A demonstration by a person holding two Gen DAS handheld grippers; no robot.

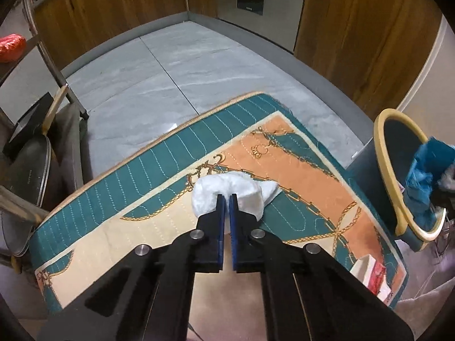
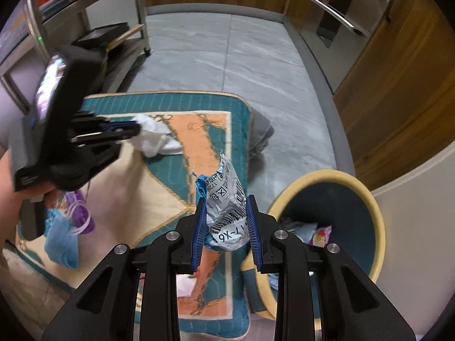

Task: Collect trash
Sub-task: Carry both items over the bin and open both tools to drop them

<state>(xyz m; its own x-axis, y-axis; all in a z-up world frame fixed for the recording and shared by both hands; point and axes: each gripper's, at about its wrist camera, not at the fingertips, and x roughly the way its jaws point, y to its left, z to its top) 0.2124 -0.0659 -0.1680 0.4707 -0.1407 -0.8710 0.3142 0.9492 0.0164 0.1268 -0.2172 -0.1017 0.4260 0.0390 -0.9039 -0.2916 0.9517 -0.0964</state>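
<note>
A crumpled white tissue (image 1: 227, 190) lies on a teal, orange and cream patterned mat (image 1: 170, 153). My left gripper (image 1: 226, 197) is shut on its near edge, pads almost together. The right wrist view shows the same left gripper (image 2: 133, 129) pinching the tissue (image 2: 150, 139) at the left. My right gripper (image 2: 226, 201) is shut on a crumpled grey wrapper (image 2: 224, 182) with a barcode and a blue scrap. It hangs above the mat (image 2: 159, 190), just left of the dark bin with a yellow rim (image 2: 327, 174).
The bin (image 1: 379, 130) stands off the mat's right edge and holds some trash. A blue cloth piece (image 2: 61, 241), a purple item (image 2: 82, 213) and a red-white packet (image 1: 375, 275) lie on the mat. A metal rack (image 2: 142, 14) stands at the left, wooden cabinets behind.
</note>
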